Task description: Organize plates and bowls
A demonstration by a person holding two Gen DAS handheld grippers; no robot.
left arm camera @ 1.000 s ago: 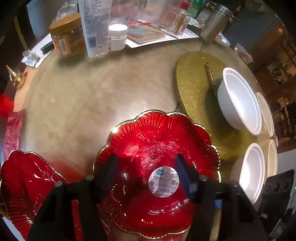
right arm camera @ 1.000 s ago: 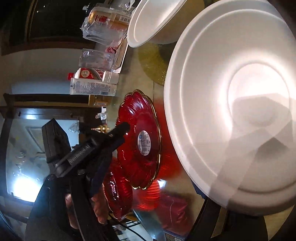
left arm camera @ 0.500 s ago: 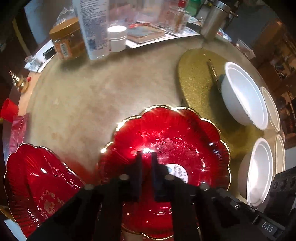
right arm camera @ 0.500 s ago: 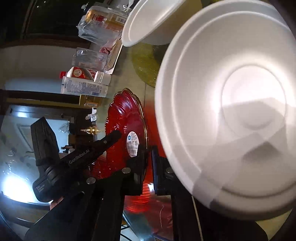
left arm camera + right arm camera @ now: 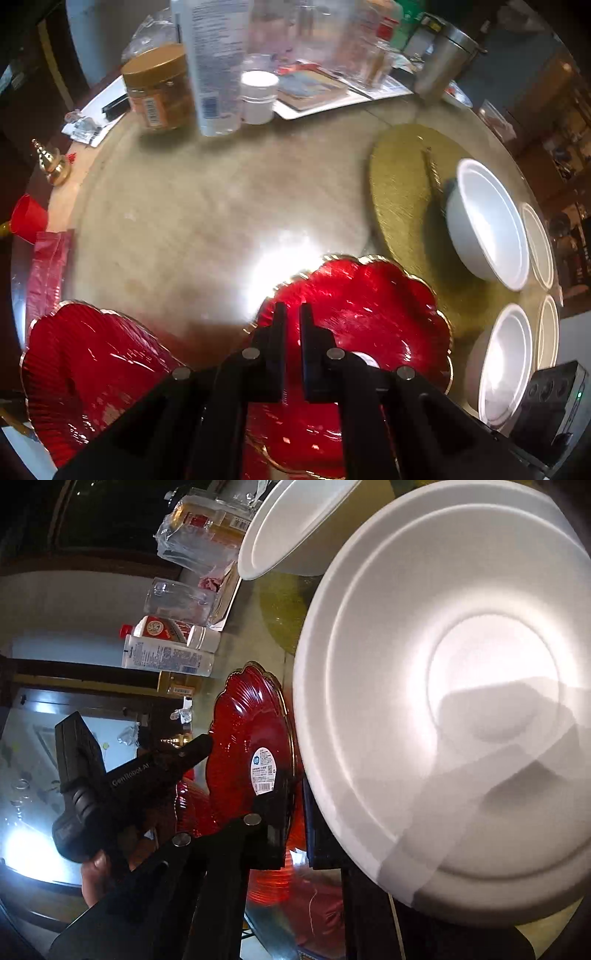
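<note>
A red scalloped plate with a gold rim (image 5: 369, 314) lies on the round table, its right edge over a gold mat (image 5: 402, 184). My left gripper (image 5: 291, 314) is shut and points steeply down. Its tips sit at that plate's far left rim, and I see nothing pinched between them. A second red plate (image 5: 85, 362) lies to the left. In the right wrist view my right gripper (image 5: 297, 812) is shut on the rim of a white bowl (image 5: 443, 701) that fills the frame. One finger shows as a shadow through the bowl's wall. The red plate (image 5: 251, 731) and the left gripper (image 5: 207, 742) appear beyond it.
Another white bowl (image 5: 484, 221) stands on the gold mat, with more white bowls (image 5: 537, 243) at the table's right edge. A gold-lidded jar (image 5: 159, 88), a tall white bottle (image 5: 214, 66), a small white jar (image 5: 258, 96) and a steel tumbler (image 5: 443, 62) crowd the far side. A red cup (image 5: 27, 221) sits at the left edge.
Both grippers went from open to shut. The right closed on the white bowl's rim. The left closed over the plate's middle, and its tips now sit at the rim.
</note>
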